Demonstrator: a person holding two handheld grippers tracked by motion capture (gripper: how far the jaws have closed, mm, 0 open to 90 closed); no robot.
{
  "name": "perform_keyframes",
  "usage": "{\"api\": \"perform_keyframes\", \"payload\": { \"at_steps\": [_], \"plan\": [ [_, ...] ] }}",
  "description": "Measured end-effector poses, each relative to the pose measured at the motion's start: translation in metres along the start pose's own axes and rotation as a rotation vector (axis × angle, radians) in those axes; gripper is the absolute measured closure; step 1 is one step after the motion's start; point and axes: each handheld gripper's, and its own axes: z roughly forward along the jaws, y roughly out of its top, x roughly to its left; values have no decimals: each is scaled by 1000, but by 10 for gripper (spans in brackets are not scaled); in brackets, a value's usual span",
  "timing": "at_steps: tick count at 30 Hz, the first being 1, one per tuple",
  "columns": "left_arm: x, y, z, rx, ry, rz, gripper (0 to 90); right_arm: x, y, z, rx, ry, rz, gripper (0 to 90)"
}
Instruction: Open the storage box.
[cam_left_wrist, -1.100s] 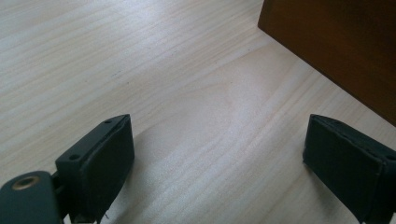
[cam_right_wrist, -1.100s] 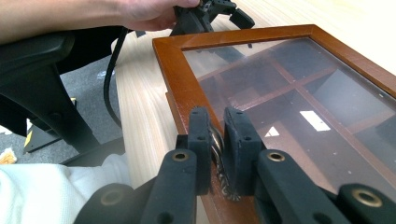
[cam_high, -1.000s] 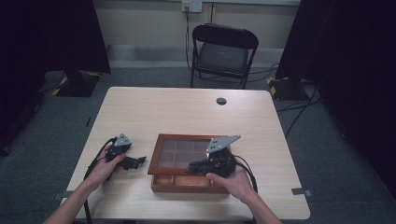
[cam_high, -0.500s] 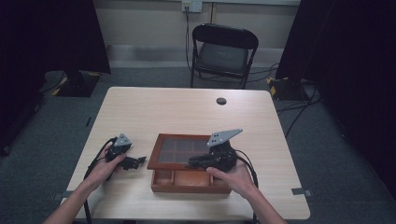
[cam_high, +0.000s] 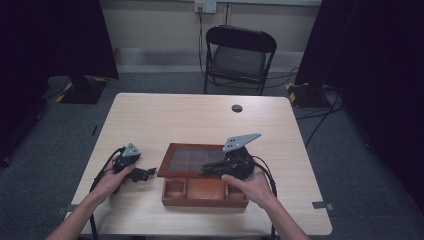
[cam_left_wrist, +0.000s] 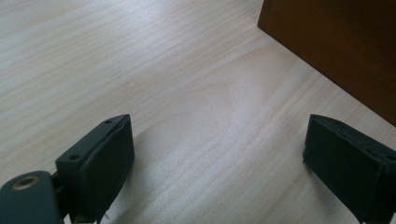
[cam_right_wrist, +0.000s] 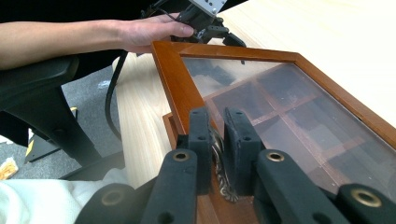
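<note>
Right hand-held gripper (cam_right_wrist: 217, 140) is pinching the small metal clasp (cam_right_wrist: 219, 175) on the glass-topped lid (cam_high: 192, 160) of the wooden box (cam_high: 205, 191), which is sitting near my edge of the worktop (cam_high: 200, 120). I am lifting the lid open. Next, I judge, comes a steady upward swing, while my left hand-held gripper (cam_high: 145, 173), spread and empty, is resting beside the box.

Your right claw (cam_high: 207, 169), clamped on the little metal latch (cam_right_wrist: 219, 164) at the lid's front edge, has come up a bit, and the glass lid (cam_high: 192, 159) of the wooden box (cam_high: 204, 192) now sits lifted, with the front compartments more exposed.
</note>
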Motion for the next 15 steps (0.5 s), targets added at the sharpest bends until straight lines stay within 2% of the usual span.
{"api": "perform_keyframes", "payload": {
  "at_steps": [15],
  "plan": [
    [0, 0, 0, 0, 0, 0, 83, -1, 7, -4, -16, -19, 2, 825]
  ]
}}
